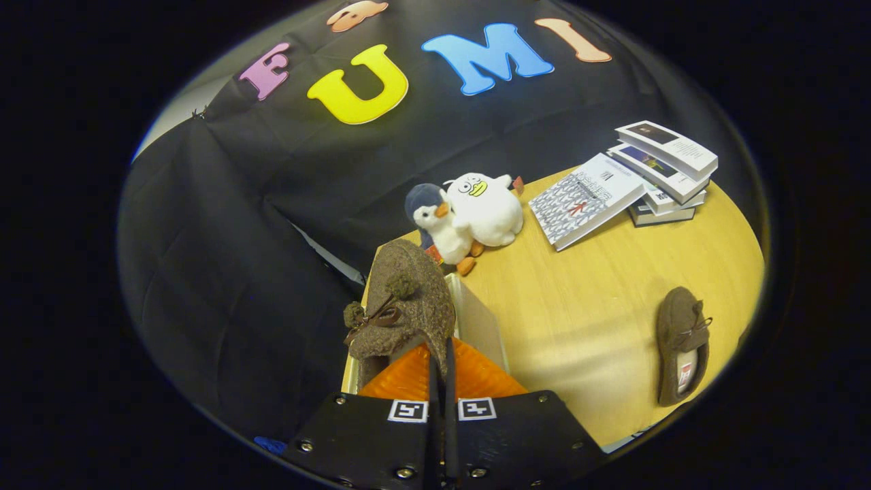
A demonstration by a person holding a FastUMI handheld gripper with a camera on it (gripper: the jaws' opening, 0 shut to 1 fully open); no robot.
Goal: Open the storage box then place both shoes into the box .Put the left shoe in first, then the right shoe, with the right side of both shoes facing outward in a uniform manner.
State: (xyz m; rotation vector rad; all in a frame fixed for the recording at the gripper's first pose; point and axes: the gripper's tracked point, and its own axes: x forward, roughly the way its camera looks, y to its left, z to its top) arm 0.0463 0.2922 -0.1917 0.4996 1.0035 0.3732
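Observation:
My gripper [441, 354] is shut on a brown fuzzy shoe [408, 306] with a small bow and pom-poms. The orange fingers [405, 378] pinch its near rim, and its toe points away from me. The shoe hangs over the pale storage box [480, 320], whose wall shows just to the right of the shoe and a strip of it to the left; whether the shoe touches the box cannot be told, and the inside of the box is hidden. The second brown shoe [682, 344] lies on the wooden table [578, 320] off to the right, opening up.
Two plush penguins [469, 214] sit at the table's far edge beyond the box. A stack of books [663, 173] with one book [585, 201] leaning against it lies at the back right. Bare tabletop spreads between the box and the second shoe.

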